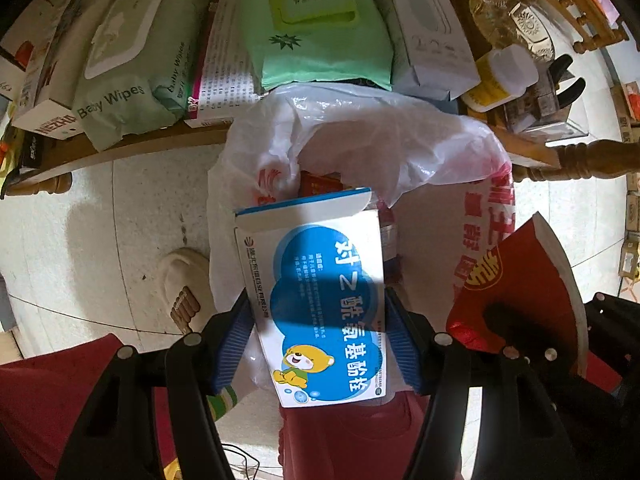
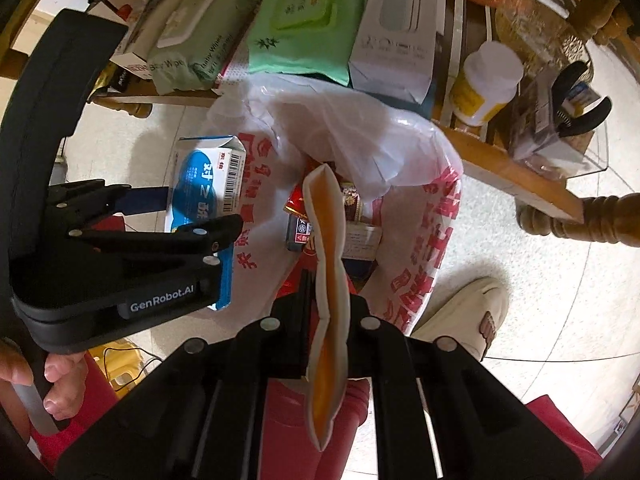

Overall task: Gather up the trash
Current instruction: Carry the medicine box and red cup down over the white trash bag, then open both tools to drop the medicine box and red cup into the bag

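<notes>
Left gripper [image 1: 320, 340] clamps the blue-and-white medicine box [image 1: 320, 300] across its sides, blue pads [image 1: 236, 344] pressed on both long edges; box hangs over the open mouth of the white plastic bag [image 1: 380, 136] on the floor. Right gripper [image 2: 326, 312] is closed on a flat red envelope [image 2: 328, 264], seen edge-on, pinched between the fingers and pointing down into the same bag, beside the small boxes [image 2: 304, 228] inside.

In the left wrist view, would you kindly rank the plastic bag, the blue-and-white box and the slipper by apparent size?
1. plastic bag
2. blue-and-white box, though nearness to the camera enlarges it
3. slipper
</notes>
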A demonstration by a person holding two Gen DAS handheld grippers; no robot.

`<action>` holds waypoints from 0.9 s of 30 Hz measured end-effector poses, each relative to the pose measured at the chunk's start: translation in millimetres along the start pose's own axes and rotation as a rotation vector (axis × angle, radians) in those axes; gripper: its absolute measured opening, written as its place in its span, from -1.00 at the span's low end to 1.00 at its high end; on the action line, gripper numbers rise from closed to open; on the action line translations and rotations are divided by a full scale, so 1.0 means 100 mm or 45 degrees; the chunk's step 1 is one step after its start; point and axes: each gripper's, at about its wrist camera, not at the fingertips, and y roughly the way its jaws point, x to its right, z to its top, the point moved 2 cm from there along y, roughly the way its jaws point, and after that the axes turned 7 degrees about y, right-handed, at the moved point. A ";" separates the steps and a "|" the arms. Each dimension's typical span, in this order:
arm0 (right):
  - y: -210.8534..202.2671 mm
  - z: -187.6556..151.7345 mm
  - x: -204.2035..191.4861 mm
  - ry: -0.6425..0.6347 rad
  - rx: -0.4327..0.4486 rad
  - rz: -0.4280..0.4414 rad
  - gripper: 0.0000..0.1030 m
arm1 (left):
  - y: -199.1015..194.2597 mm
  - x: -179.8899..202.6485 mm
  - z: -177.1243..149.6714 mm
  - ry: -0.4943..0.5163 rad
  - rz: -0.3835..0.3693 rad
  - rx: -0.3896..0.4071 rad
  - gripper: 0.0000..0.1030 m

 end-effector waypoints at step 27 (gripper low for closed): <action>0.39 0.08 0.09 0.049 -0.120 0.090 -0.65 | 0.31 -0.11 0.22 -0.100 -0.106 -0.101 0.32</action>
